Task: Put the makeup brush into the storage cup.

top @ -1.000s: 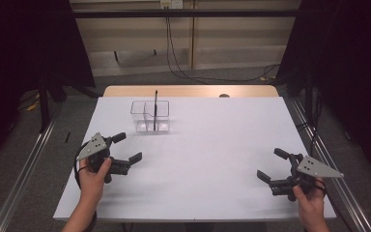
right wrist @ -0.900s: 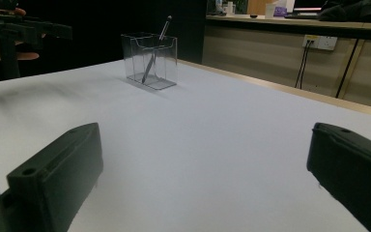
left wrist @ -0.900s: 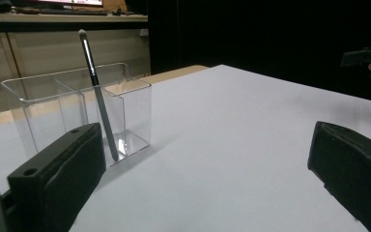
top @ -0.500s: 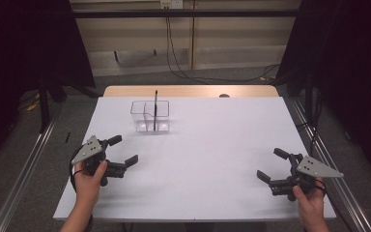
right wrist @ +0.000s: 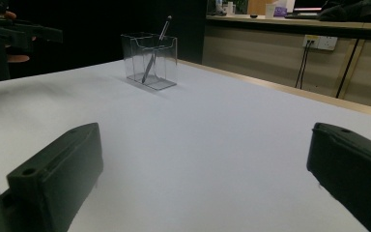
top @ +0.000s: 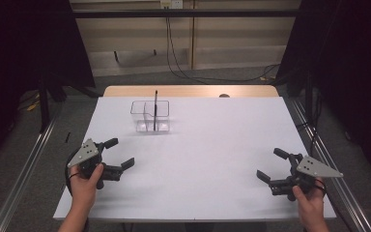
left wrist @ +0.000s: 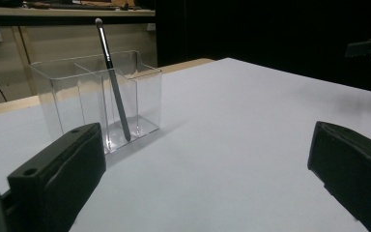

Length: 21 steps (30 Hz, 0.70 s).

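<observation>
A clear plastic holder (top: 150, 116) with compartments stands on the white table (top: 207, 145) toward the far left. A slim dark makeup brush (top: 155, 109) leans inside it, bristle end up. My left gripper (top: 119, 153) hovers open near the table's front left, nothing between its jaws. My right gripper (top: 270, 165) is open at the front right, also holding nothing. In the left gripper view the holder (left wrist: 99, 99) and brush (left wrist: 112, 79) are close ahead. In the right gripper view the holder (right wrist: 150, 60) stands farther off with the brush (right wrist: 155, 48) inside.
A wooden strip (top: 188, 91) runs along the table's far edge. Cables (top: 174, 53) hang down the wall behind. Metal rails (top: 24, 169) flank the table on the floor. White tabletop lies between the two grippers.
My left gripper has drawn back toward the front left edge of the table, away from the holder. The right gripper has stayed put.
</observation>
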Available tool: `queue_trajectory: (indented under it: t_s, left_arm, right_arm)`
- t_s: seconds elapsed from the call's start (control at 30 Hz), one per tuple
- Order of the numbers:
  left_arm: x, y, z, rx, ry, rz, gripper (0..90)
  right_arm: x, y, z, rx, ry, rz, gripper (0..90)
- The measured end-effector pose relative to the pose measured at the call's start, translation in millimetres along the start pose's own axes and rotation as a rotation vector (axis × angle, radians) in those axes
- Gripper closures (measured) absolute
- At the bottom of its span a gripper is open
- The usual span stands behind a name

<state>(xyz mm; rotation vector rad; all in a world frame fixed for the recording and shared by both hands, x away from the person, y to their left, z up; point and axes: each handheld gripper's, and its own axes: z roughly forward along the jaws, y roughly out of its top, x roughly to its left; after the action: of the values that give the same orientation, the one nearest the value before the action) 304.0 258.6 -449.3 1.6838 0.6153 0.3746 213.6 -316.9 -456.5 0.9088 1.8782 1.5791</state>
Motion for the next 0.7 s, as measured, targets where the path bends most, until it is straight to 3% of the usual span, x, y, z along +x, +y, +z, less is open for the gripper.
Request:
queue_trajectory:
  t_s: [0.7]
  left_arm:
    - [-2.7, -4.6, -16.1, 0.006, 0.012, 0.001, 0.0]
  right_arm:
    - [-2.4, -0.3, -1.7, -0.007, -0.004, 0.009, 0.0]
